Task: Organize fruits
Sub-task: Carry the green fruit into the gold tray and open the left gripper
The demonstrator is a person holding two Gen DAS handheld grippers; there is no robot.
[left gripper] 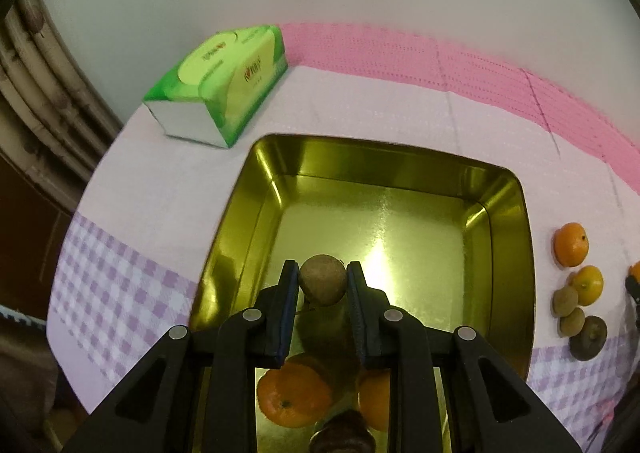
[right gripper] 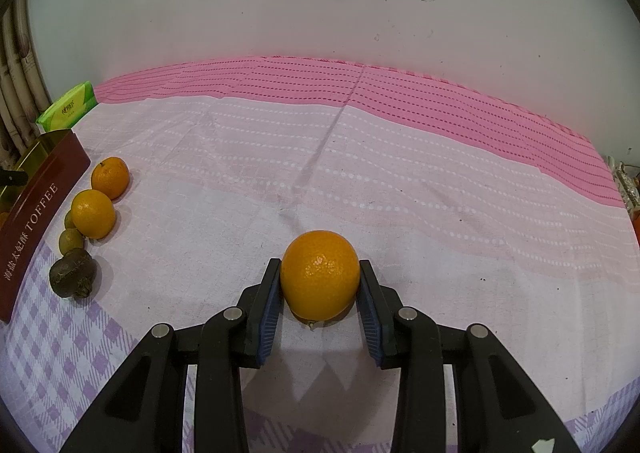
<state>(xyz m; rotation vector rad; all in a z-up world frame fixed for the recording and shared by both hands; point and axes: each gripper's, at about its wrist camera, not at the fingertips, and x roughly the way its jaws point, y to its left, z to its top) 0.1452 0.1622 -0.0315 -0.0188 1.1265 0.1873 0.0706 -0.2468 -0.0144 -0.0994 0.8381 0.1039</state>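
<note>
1. While we hold the left gripper above the gold tin, its jaws are clenched on one small, round, dull-brown fruit, lifted off the tin's floor
2. Under that gripper we count two oranges already in the tin, plus one dark fruit at the picture's bottom edge
3. Beside the tin, on the cloth, we count five fruits: two oranges, two small greenish-brown ones and one dark wrinkled one
4. Our right gripper straddles one large glossy orange resting on the cloth; whether both pads press it, we cannot tell
5. One green tissue pack lies behind the tin
</note>
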